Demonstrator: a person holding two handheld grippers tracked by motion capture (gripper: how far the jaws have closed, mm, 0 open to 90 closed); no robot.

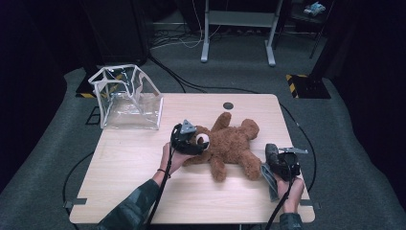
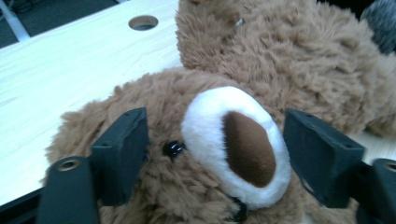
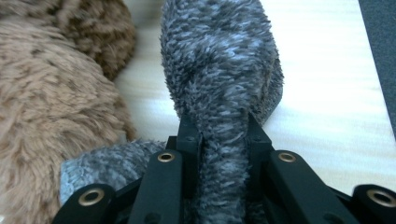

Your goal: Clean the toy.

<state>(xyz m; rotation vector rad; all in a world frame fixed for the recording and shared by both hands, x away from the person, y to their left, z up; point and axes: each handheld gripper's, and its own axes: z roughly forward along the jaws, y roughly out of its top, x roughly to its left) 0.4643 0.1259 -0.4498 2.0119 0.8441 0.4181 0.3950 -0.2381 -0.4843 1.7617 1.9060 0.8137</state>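
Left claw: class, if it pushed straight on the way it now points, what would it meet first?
The teddy bear's face: its white muzzle sits right between the left claw's open jaws. The pads look just clear of the fur, though depth is hard to judge.

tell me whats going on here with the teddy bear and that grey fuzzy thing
A person at a wooden table works with a tool in each hand. The left tool sits at the head of a brown teddy bear lying on the table, its jaws open on either side of the white muzzle and not pressing on it. The right tool is shut on a grey fuzzy cloth, held just beside the bear's leg. A clear plastic bag stands open at the far left corner.
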